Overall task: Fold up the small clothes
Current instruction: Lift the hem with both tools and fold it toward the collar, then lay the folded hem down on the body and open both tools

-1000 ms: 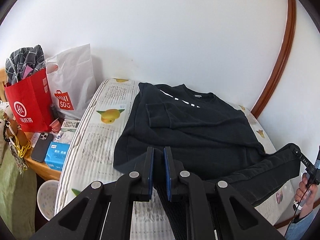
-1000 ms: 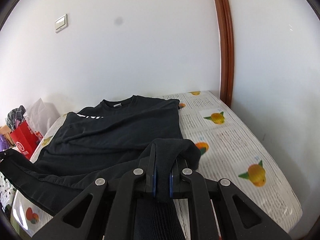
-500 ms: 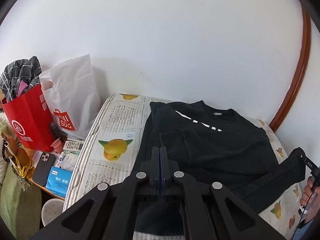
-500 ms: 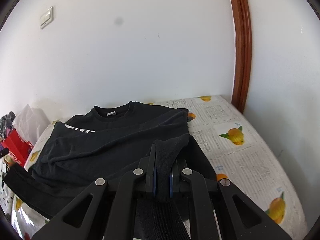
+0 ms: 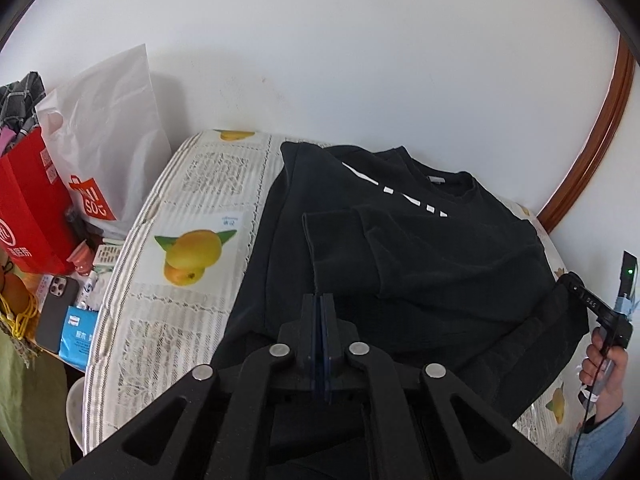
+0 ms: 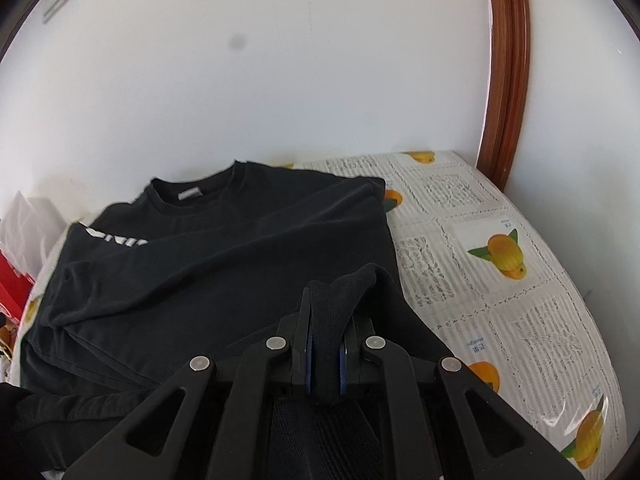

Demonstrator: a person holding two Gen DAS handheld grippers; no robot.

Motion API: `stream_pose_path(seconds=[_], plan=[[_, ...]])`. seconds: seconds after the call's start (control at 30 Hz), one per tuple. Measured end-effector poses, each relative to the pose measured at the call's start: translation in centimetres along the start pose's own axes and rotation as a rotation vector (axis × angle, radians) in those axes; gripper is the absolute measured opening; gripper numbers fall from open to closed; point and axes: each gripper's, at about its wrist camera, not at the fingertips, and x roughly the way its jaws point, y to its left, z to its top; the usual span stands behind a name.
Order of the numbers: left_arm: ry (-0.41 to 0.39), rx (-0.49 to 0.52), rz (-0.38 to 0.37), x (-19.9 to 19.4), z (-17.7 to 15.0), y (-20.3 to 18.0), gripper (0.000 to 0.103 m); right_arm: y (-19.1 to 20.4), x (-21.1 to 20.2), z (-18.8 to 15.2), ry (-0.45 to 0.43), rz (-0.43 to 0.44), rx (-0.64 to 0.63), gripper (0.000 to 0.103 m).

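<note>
White walls corner a bed (image 5: pixel 192 208) with a fruit-print cover, where a black sweatshirt (image 5: pixel 420 248) lies spread; at 6 o'clock in each view, the left gripper (image 5: pixel 320 312) is pressed closed on its hem and the right gripper (image 6: pixel 325 320) clamps a bunched hem fold.

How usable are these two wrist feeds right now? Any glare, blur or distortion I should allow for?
Left wrist view: sharp, even daylight, and the door frame bows from fisheye distortion. Right wrist view: sharp centre, a grey smudge against the wall, glare on the mattress cover, and the black sweatshirt too dark to show folds.
</note>
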Motion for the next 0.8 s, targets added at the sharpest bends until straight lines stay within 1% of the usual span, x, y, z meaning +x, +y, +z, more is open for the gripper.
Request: stream_pose_path(seconds=[0.07, 0.13, 0.23, 0.3, 0.33, 0.37, 0.57, 0.7, 0.8], plan=[[0.021, -0.016, -0.021, -0.2, -0.4, 0.1, 0.022, 0.0, 0.7, -0.4, 0.024, -0.019, -0.007, 0.010], [0.031, -0.025, -0.039, -0.7, -0.8, 0.2, 0.028, 0.1, 1.1, -0.8, 0.040, -0.036, -0.020, 0.011], [0.035, -0.021, -0.028, -1.9, -1.8, 0.4, 0.033, 0.4, 1.6, -1.4, 0.053, -0.077, -0.059, 0.013], [0.039, -0.023, -0.036, -2.9, -2.7, 0.6, 0.039, 0.7, 1.4, -1.5, 0.052, -0.093, -0.075, 0.013], [0.043, -0.027, -0.047, -3.5, -3.4, 0.7, 0.044, 0.8, 1.0, -1.6, 0.049, -0.102, -0.083, 0.013], [0.044, -0.026, -0.053, -3.8, -3.7, 0.7, 0.045, 0.9, 0.8, -1.6, 0.047, -0.104, -0.086, 0.013], [0.037, -0.044, -0.092, -6.8, -6.5, 1.2, 0.045, 0.5, -0.6, -2.3, 0.051, -0.108, -0.074, 0.013], [0.057, -0.035, -0.107, -7.1, -8.0, 0.7, 0.045, 0.1, -1.6, -2.9, 0.046, -0.106, -0.061, 0.013], [0.081, -0.028, -0.108, -6.3, -8.9, 0.3, 0.045, 0.1, -2.1, -3.3, 0.045, -0.106, -0.054, 0.013]])
